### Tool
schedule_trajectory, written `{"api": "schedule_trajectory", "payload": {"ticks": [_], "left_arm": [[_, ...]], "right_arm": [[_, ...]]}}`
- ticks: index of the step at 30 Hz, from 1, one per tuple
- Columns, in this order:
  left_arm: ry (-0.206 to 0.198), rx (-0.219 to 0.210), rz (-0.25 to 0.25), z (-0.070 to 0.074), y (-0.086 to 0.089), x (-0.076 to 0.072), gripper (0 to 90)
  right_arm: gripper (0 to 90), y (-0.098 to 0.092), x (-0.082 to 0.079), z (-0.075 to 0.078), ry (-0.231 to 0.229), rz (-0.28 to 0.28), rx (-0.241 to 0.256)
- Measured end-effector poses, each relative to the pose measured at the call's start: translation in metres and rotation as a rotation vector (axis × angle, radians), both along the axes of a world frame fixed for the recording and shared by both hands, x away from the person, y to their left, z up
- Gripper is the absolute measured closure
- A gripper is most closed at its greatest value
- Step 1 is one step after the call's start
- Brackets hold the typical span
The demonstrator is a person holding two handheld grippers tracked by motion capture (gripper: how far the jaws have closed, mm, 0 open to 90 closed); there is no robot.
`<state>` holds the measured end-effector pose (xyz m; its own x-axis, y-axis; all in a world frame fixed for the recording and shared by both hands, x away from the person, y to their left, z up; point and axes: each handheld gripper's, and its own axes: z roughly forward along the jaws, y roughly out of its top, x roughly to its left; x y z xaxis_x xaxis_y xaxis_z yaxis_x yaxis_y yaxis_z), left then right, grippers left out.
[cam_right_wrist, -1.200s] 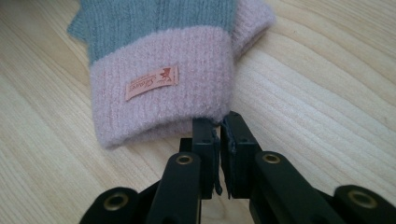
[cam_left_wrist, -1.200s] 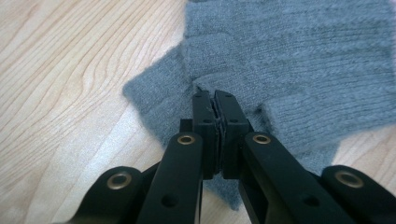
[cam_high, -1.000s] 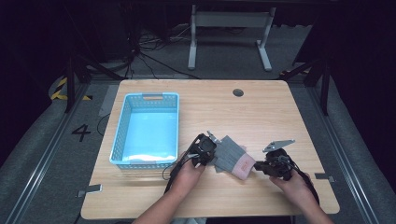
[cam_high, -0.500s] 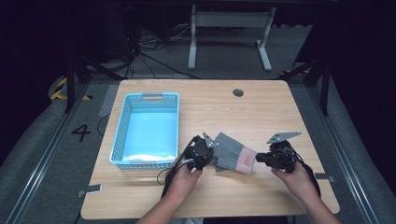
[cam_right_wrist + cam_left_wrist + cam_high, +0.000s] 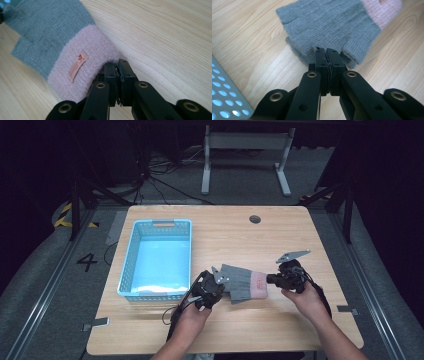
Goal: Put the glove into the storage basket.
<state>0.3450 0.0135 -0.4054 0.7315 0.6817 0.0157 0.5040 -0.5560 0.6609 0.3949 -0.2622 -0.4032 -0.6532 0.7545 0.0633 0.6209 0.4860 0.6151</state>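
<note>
At the left of your pale wooden desk (image 5: 300,235) sits the light blue perforated plastic basket (image 5: 131,256), and nothing lies in it as far as the high view shows; it plays no part yet, and whether the glove is meant for it I cannot tell. Just to its right, your left tool (image 5: 212,285) has its jaws pressed together on the open finger end of the grey knitted fingerless glove with a pink cuff (image 5: 244,282); the left gripper view shows the black jaws (image 5: 327,65) biting the edge of the grey knit, with a second grey layer showing beneath, so the glove is either doubled or one of a stacked pair, I cannot tell which. The glove itself lies near the front middle of the desk, stretched between your two hands, seemingly resting on the wood or only just off it. Further right, your right tool (image 5: 270,279) is likewise closed, pinching the pink cuff at its edge, close by the small tan label (image 5: 78,66). So I judge both grips are made and the glove is drawn out flat; what remains is whatever you mean to do with it, whether lifting, folding or carrying it off.
</note>
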Motion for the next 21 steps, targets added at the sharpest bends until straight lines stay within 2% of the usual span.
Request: {"api": "schedule_trajectory", "payload": {"ticks": [5,12,21], "left_arm": [[0.033,0.008,-0.019,-0.004,-0.003,-0.001,88.8],[0.064,0.028,-0.037,-0.009,-0.006,0.001,88.7],[0.090,0.054,-0.022,-0.019,-0.008,0.010,88.5]], "right_arm": [[86.9,0.001,0.009,-0.005,0.019,-0.010,-0.001],[86.9,0.001,0.013,-0.011,0.036,-0.013,-0.015],[86.7,0.002,0.017,-0.019,0.046,-0.011,-0.024]]}}
